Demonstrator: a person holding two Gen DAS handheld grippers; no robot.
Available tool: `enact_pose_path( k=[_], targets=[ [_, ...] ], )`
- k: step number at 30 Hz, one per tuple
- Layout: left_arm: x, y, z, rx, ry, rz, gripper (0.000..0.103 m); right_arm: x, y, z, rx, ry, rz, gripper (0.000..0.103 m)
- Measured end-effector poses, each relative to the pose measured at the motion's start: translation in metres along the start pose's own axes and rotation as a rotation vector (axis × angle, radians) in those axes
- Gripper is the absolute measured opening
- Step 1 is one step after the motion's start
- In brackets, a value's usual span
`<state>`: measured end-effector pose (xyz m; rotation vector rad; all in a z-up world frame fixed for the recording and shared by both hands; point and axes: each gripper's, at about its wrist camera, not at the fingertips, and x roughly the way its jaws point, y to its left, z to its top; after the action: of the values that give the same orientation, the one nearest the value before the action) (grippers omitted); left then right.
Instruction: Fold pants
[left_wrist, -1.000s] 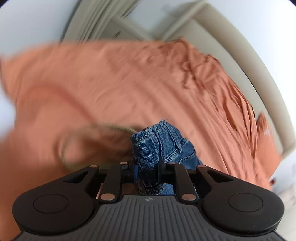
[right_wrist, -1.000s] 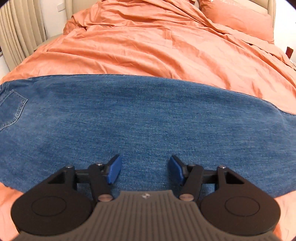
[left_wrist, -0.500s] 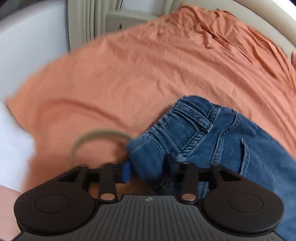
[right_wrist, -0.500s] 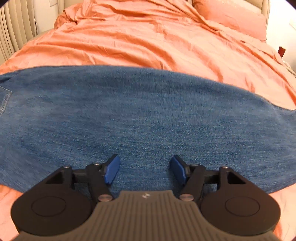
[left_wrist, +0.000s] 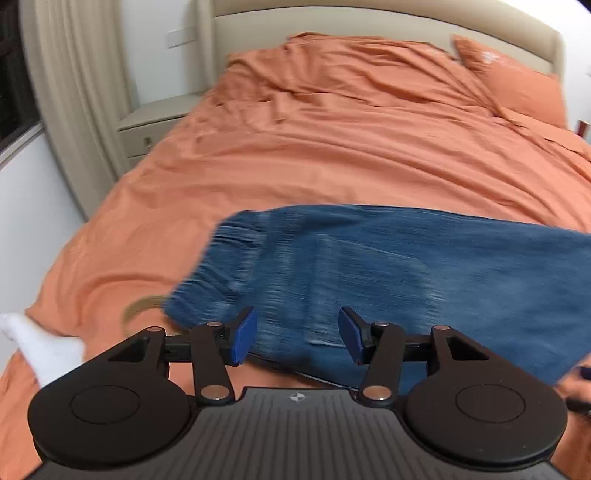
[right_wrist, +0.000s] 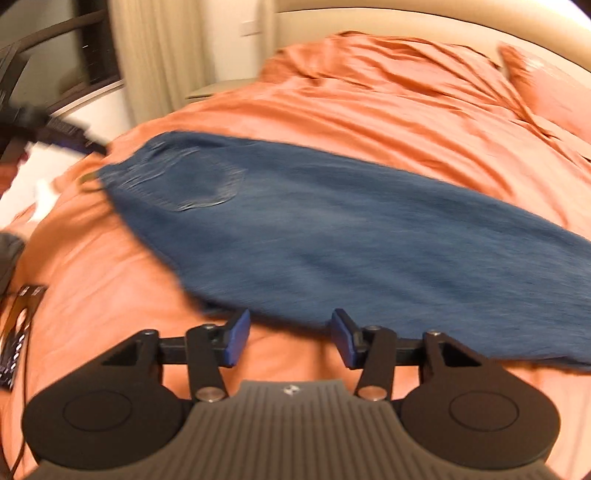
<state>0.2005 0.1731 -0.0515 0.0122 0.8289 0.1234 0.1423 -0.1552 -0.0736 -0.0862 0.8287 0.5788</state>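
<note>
lying flat: blue denim pants (left_wrist: 424, 273) are spread across the near part of a bed, on an orange duvet (left_wrist: 332, 155)
pants, waist end: the gathered waistband is at the left, with a back pocket just beside it; the leg runs off to the right
pants, right wrist view: the same pants (right_wrist: 351, 243) lie as one long band, slanted from upper left to lower right
left tool (left_wrist: 297, 338): jaws spread, nothing pinched; they have just been opening, and the denim under them lies free on the duvet
right tool (right_wrist: 290, 339): jaws spread with only duvet and the near edge of the pants in the gap, no fabric gripped; they have just been closing a little
cord: a thin olive loop (left_wrist: 142, 308) lies on the duvet, just beside the waistband at the left
pillow: an orange pillow (left_wrist: 517, 85) rests at the far right, against a beige headboard (left_wrist: 369, 22)
left of bed: a pale nightstand (left_wrist: 155, 125) and beige curtains (left_wrist: 74, 92)
sharpness: both views are blurred, so small details of the denim are hard to read
</note>
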Motion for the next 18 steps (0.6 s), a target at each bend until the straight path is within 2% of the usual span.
enact_pose_path(
  k=[2, 6, 11, 13, 16, 18],
  targets=[
    [-0.008, -0.014, -0.004, 0.021, -0.014, -0.052, 0.061, 0.005, 0.016, -0.007, -0.013, 0.003, 0.022, 0.043],
    [-0.012, -0.038, -0.008, 0.071, -0.02, -0.094, 0.061, 0.016, 0.042, -0.015, -0.062, 0.0, 0.006, 0.043],
    [-0.006, -0.046, -0.01, 0.073, 0.015, -0.149, 0.06, 0.03, 0.058, -0.005, -0.121, -0.019, 0.021, 0.042],
    [-0.003, -0.048, -0.012, 0.074, 0.038, -0.181, 0.054, 0.041, 0.065, -0.001, -0.146, -0.014, 0.023, 0.04],
    [0.001, -0.055, -0.015, 0.094, 0.05, -0.18, 0.053, 0.049, 0.072, 0.004, -0.191, -0.037, -0.013, 0.038],
    [0.004, -0.059, -0.017, 0.108, 0.055, -0.184, 0.051, 0.048, 0.079, 0.007, -0.227, -0.064, -0.032, 0.031]
  ],
)
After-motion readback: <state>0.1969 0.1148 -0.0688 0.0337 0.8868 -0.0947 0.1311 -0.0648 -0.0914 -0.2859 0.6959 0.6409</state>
